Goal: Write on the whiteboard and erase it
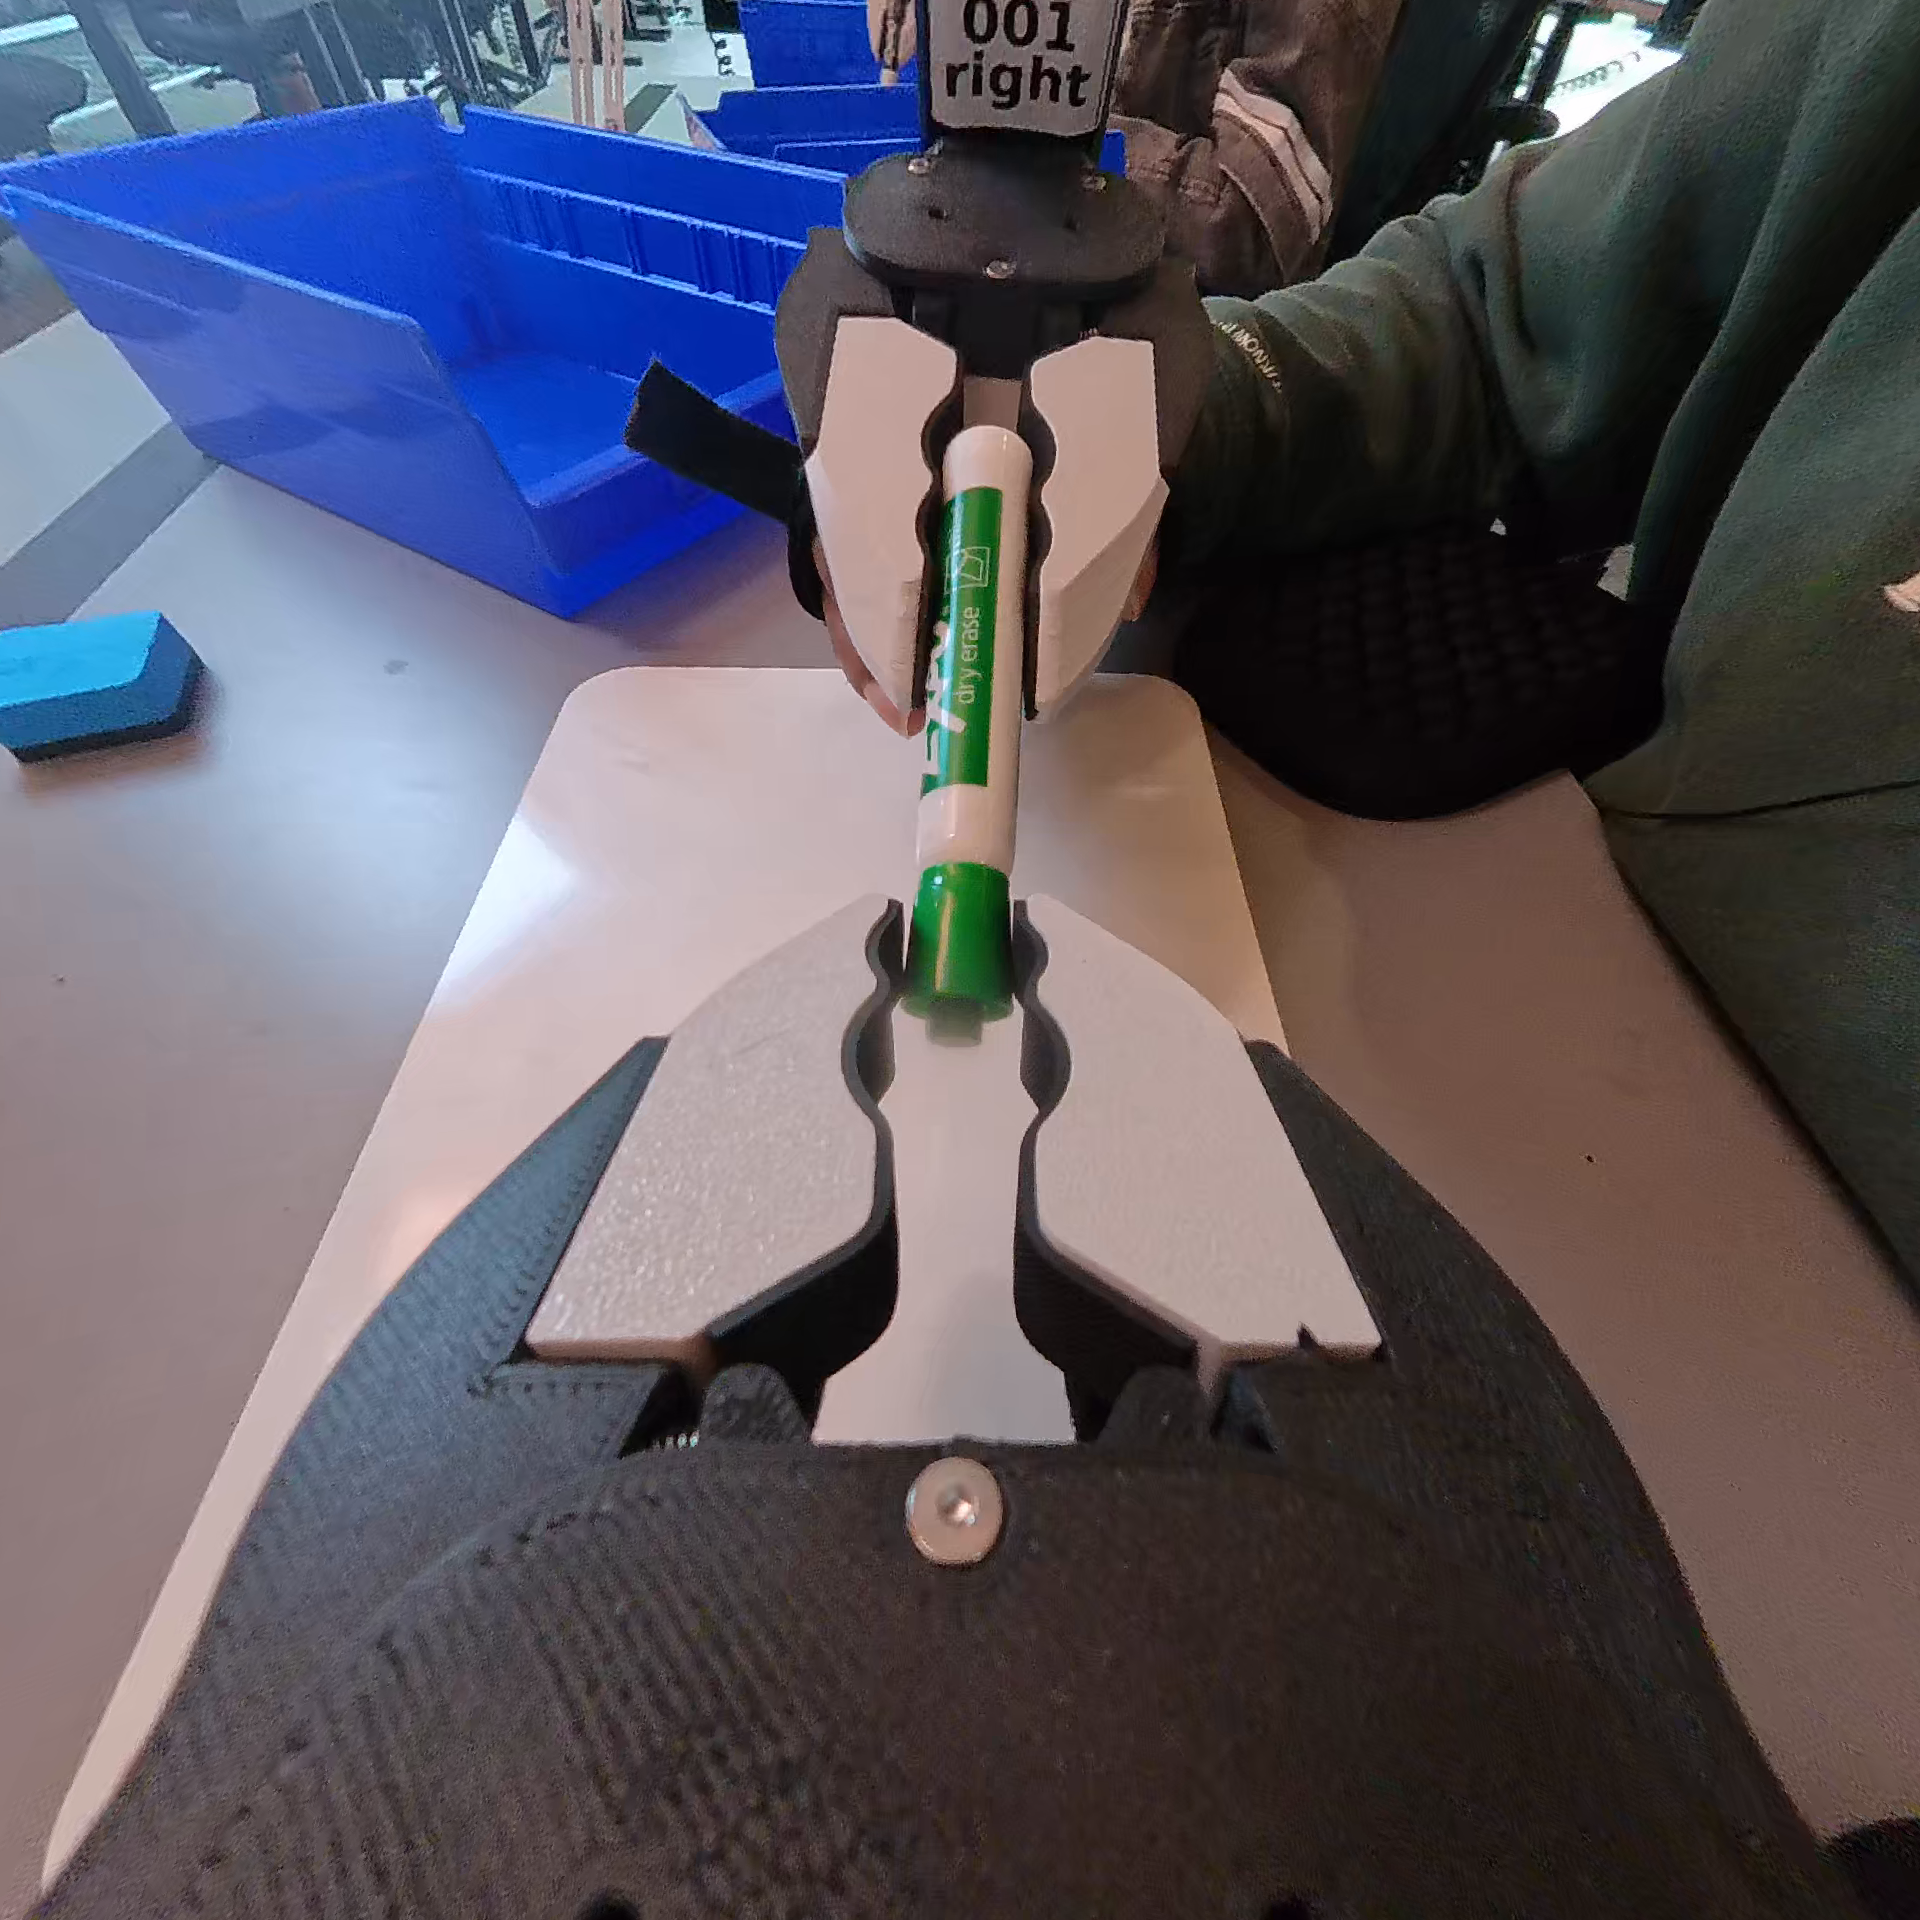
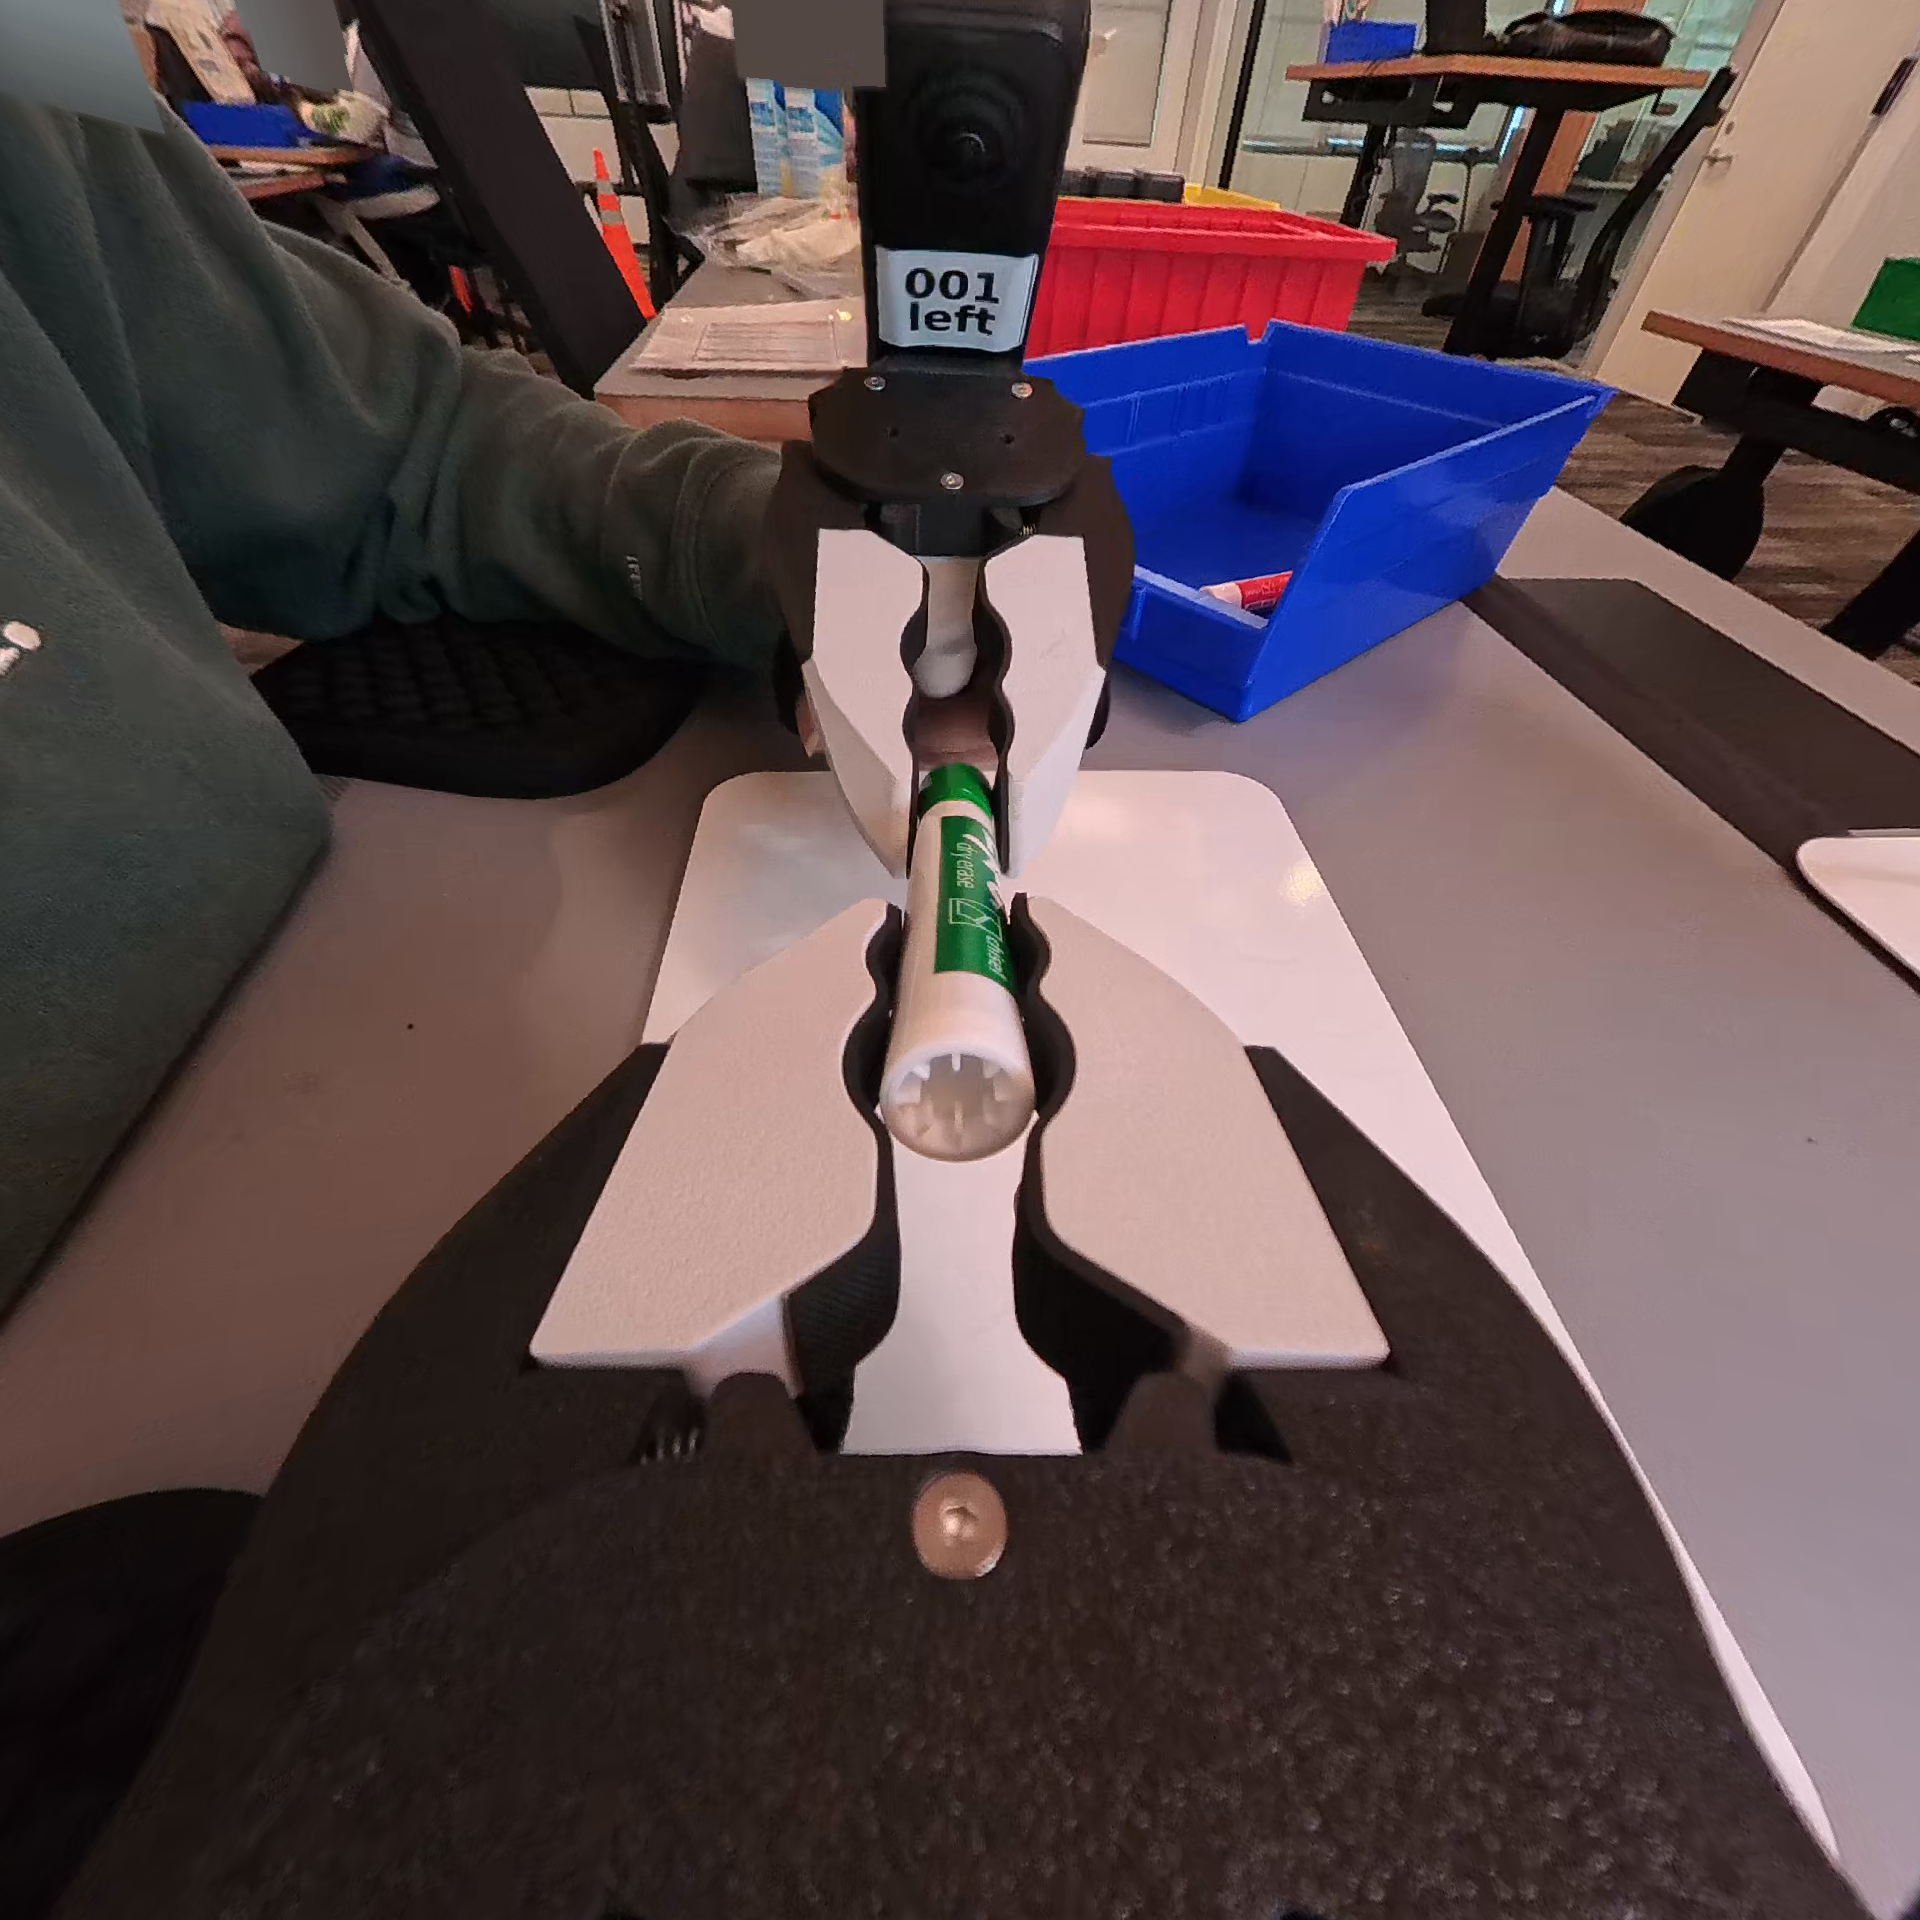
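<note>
1. The left gripper (image 1: pixel 956 935) is clamped on the green cap (image 1: pixel 954 951) of the marker (image 1: pixel 971 665), which sits between its two fingertips, in the front notch of the black pads.
2. The right gripper (image 2: pixel 958 935) is clamped on the white barrel of the same marker (image 2: pixel 961 987). The open back end of the barrel looks toward the right wrist camera.
3. The two grippers face each other, tip to tip, and the marker is the bridge between them. In the left wrist view the right gripper (image 1: pixel 971 717) is seen farther off, with its fingers closed around the barrel.
4. The long axis of the marker runs from one gripper to the other, nearly in line with the fingers of both. The cap end points to the left gripper and the barrel end to the right gripper. The cap is still on the marker.
5. The marker is held above the whiteboard (image 1: pixel 665 831), which lies flat on the grey table (image 1: pixel 260 935). I cannot see any writing on the bare part of the board.
6. A blue eraser (image 1: pixel 94 675) lies on the table, well apart from the board.
7. A blue bin (image 2: pixel 1340 520) stands behind the board, and a red bin (image 2: pixel 1195 281) is farther back.
8. A green sleeve (image 1: pixel 1507 343) of the person reaches to the right gripper.
</note>
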`<state>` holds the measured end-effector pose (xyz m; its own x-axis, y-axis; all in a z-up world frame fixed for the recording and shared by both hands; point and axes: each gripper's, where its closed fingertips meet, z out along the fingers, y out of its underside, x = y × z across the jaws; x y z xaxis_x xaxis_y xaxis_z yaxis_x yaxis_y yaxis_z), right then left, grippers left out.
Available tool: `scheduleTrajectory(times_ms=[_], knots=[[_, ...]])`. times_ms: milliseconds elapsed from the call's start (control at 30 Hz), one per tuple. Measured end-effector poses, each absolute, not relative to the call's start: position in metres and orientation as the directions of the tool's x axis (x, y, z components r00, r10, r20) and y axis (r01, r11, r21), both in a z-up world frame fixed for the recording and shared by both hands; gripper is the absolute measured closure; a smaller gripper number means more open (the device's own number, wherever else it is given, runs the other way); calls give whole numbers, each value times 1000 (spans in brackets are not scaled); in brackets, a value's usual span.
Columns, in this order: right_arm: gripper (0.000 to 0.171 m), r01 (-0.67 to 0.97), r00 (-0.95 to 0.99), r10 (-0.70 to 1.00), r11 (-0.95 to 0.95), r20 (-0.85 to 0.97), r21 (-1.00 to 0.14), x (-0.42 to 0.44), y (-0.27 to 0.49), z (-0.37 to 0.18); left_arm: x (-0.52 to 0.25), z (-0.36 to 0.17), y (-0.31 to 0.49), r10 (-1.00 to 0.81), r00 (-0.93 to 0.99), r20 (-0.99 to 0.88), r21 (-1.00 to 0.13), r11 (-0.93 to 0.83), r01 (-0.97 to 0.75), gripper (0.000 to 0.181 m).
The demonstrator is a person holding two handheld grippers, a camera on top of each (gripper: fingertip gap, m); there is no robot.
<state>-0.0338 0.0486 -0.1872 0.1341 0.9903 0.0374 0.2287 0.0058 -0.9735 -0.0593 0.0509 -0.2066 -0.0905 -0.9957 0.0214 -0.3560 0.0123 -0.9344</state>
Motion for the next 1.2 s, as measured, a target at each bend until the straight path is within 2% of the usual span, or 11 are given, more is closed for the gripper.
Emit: scheduleTrajectory(times_ms=[133, 233, 367, 533, 667, 833, 1067, 1200], knots=[[151, 241, 143, 987, 40, 76, -970, -30, 50, -184, -82, -214, 59, -994, -92, -61, -886, 96, -454, 163], [151, 233, 161, 984, 37, 76, -972, -21, 56, -178, -116, -227, 72, -998, -54, -44, -815, 67, -576, 161], [151, 253, 185, 978, 46, 96, -966, -10, 65, -177, -174, -254, 76, -1000, -20, -6, -618, 19, -786, 155], [151, 253, 223, 969, 43, 102, -966, 6, 74, -173, -211, -284, 66, -999, -17, 46, -416, -4, -910, 162], [151, 242, 231, 969, 30, 88, -970, 8, 77, -173, -197, -282, 42, -987, -106, 124, -438, 41, -898, 181], [151, 244, 242, 966, 35, 95, -969, 9, 78, -172, -183, -283, 16, -963, -209, 173, -441, 114, -890, 181], [151, 228, 250, 964, 29, 87, -973, 11, 79, -168, -154, -282, -14, -922, -330, 201, -510, 189, -839, 181], [151, 246, 234, 969, 22, 81, -969, 9, 77, -172, -124, -282, -32, -899, -416, 134, -571, 273, -774, 181]])
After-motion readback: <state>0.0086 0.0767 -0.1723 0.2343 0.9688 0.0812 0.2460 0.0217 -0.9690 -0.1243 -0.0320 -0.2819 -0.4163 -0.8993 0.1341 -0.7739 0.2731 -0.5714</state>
